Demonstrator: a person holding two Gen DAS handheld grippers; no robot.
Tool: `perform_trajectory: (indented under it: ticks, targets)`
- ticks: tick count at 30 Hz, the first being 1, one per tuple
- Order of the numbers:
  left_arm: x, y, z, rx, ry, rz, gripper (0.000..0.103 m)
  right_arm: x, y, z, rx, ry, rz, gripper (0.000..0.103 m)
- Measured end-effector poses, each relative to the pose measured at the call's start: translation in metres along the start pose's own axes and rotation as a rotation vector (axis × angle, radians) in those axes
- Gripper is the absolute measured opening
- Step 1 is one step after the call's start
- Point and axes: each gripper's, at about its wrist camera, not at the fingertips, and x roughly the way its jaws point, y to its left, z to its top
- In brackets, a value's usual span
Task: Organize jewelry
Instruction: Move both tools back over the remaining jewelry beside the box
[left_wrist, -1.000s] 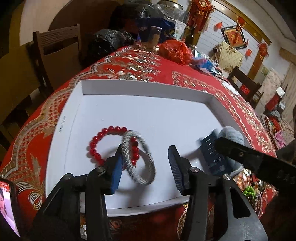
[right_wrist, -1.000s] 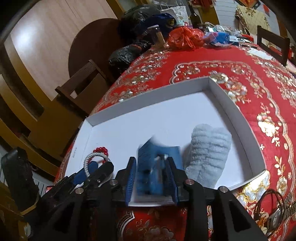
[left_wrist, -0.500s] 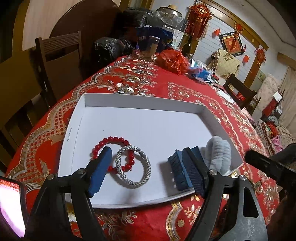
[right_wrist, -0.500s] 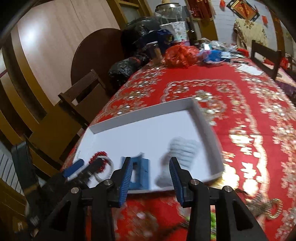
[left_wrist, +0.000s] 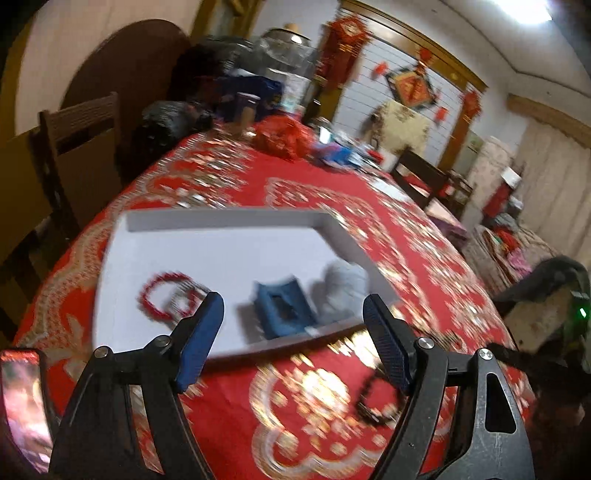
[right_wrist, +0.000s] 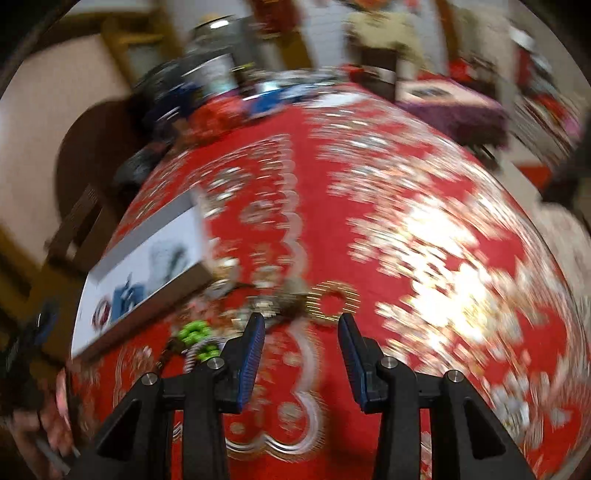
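While both views smear with blur, the left tool (left_wrist: 293, 314) hangs spread wide and empty over the near rim of the white tray (left_wrist: 229, 225), gripping nothing. Inside that tray, the red bead bracelet (left_wrist: 159, 297) sits at the left with a silvery bangle (left_wrist: 186, 297) overlapping it, a blue clip (left_wrist: 282, 308) lies in the middle, and a pale fluffy piece (left_wrist: 341, 284) rests by the right wall. Just outside the tray's near right corner, a dark bead bracelet (left_wrist: 376, 397) lies on the red cloth of the surface (left_wrist: 295, 424). Over to the right tool (right_wrist: 301, 325): released too, nothing between its blue pads, well right of the tray (right_wrist: 147, 254). Just ahead of it lies a gold ring-shaped piece (right_wrist: 334, 301), with green beads (right_wrist: 195, 332) nearer the tray's corner.
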Motion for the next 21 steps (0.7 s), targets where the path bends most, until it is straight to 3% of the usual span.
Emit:
perform_trajectory:
  ticks: [6, 14, 21]
  targets:
    - [0.010, -0.023, -0.039, 0.080, 0.106, -0.041, 0.078, 0.003, -0.006, -0.005, 0.030, 0.033, 0.003, 0.039]
    - [0.015, -0.002, -0.070, 0.079, 0.194, -0.097, 0.078, 0.005, -0.002, -0.007, 0.045, 0.031, 0.023, 0.040]
    - [0.037, -0.047, -0.080, 0.210, 0.265, -0.201, 0.078, 0.015, 0.003, -0.011, 0.014, 0.070, 0.022, 0.040]
